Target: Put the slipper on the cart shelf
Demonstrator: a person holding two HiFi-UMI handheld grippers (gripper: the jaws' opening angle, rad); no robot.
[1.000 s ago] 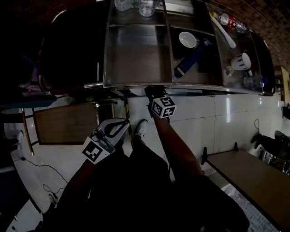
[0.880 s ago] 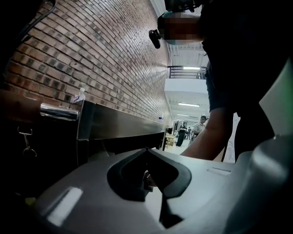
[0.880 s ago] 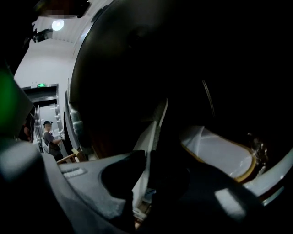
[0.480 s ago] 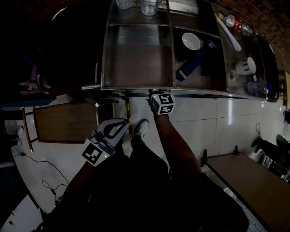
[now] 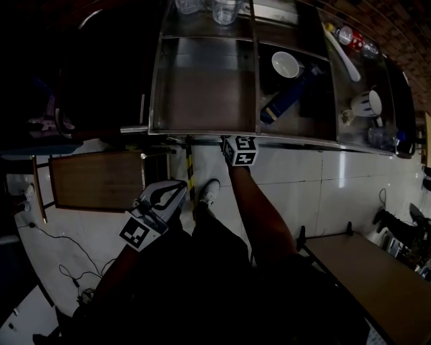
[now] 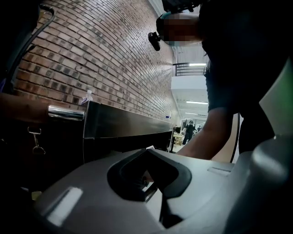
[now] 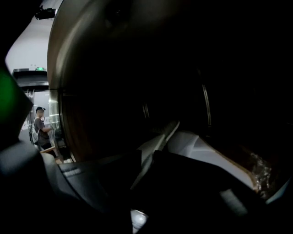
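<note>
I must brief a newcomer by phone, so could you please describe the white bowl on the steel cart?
Find the long steel cart across the top of the head view, split into compartments. In the dark middle compartment, the white bowl sits just beyond the slanted blue container. It is round and open-mouthed, and the white mug lies one compartment farther right.

Looks like a canteen/café-type hall, not a home: steel cart (image 5: 202,131) on far side w/ bowl (image 5: 285,65), mug (image 5: 368,104) & glasses (image 5: 225,10) on its shelves; brick wall (image 6: 91,45) behind; white tiled floor (image 5: 350,182); wooden tables left (image 5: 94,180) & near right (image 5: 370,269); cables (image 5: 60,253) on floor, left. Far off: big open space w/ ceiling lights (image 6: 198,102), person standing (image 7: 41,128).
</note>
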